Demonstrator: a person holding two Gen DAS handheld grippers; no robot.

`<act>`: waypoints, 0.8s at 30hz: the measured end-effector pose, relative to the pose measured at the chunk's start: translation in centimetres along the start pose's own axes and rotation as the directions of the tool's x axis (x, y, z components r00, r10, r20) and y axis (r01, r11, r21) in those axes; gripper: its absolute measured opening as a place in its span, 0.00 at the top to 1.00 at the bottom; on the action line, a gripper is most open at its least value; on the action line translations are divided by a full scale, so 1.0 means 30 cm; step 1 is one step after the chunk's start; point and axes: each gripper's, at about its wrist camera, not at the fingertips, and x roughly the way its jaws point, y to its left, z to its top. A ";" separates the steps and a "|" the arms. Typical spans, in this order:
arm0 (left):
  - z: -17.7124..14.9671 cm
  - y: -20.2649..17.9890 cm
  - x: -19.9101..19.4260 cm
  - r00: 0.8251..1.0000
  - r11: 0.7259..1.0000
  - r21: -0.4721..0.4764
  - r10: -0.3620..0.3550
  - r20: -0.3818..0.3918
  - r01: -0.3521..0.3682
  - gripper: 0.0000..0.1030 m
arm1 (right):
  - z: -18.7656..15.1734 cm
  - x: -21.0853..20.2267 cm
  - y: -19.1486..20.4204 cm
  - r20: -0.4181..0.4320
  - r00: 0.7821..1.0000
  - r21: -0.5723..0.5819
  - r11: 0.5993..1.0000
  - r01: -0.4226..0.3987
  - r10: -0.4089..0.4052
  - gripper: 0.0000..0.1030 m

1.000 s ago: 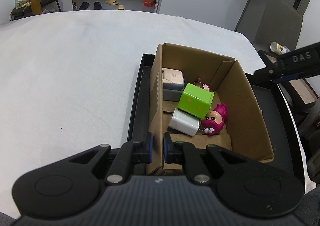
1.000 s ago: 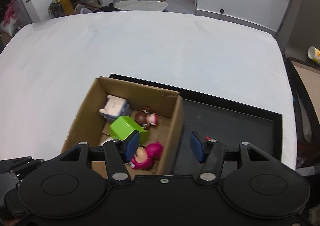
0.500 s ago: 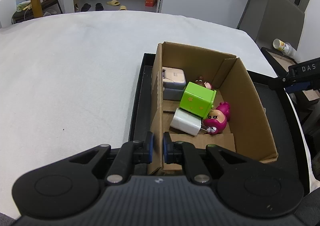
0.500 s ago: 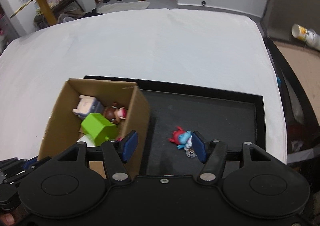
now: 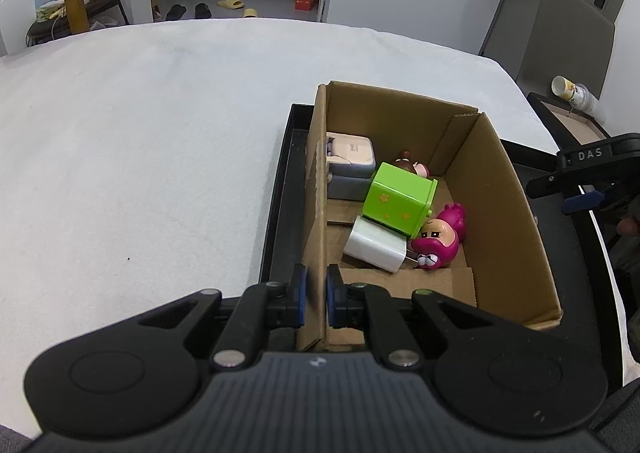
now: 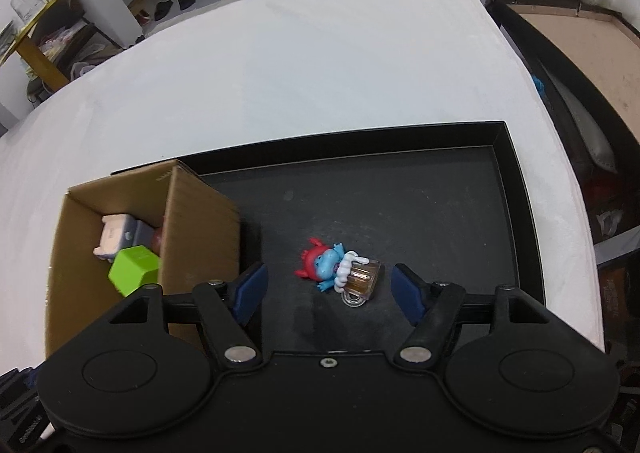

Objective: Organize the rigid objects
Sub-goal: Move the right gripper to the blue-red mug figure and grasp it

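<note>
Here my left gripper (image 5: 315, 295) is clenched on the near end of the left wall of the cardboard box (image 5: 500, 189), one pad on each side of the card. The box stands at the left end of a black tray (image 6: 516, 189) on a white cloth-covered table (image 5: 140, 133). Inside it, from far to near, lie a pale pink-and-grey case (image 5: 349, 157), a small brown-haired figure (image 5: 412, 167), a lime green cube (image 5: 402, 201), a white charger (image 5: 376, 247) and a magenta figure (image 5: 438, 239) just right of the charger. To the right, on the bare tray floor, a blue-and-red figure with a clear mug (image 6: 338, 267) lies on its side. My right gripper (image 6: 330, 289) hangs over it, released, pads wide on either side and touching nothing.
</note>
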 end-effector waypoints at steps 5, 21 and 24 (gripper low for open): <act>-0.001 -0.001 0.005 1.000 1.000 0.004 0.003 -0.001 -0.003 0.91 | 0.007 0.043 -0.006 -0.010 1.000 0.018 1.000 0.014 -0.014 0.33; -0.001 0.003 0.010 1.000 1.000 0.004 0.000 -0.003 0.000 0.91 | 0.027 0.203 -0.015 -0.057 0.995 0.151 0.984 0.095 -0.087 0.30; -0.002 0.002 0.012 1.000 1.000 0.004 0.000 -0.004 0.000 0.91 | 0.036 0.210 -0.009 -0.061 0.991 0.141 0.982 0.124 -0.117 0.29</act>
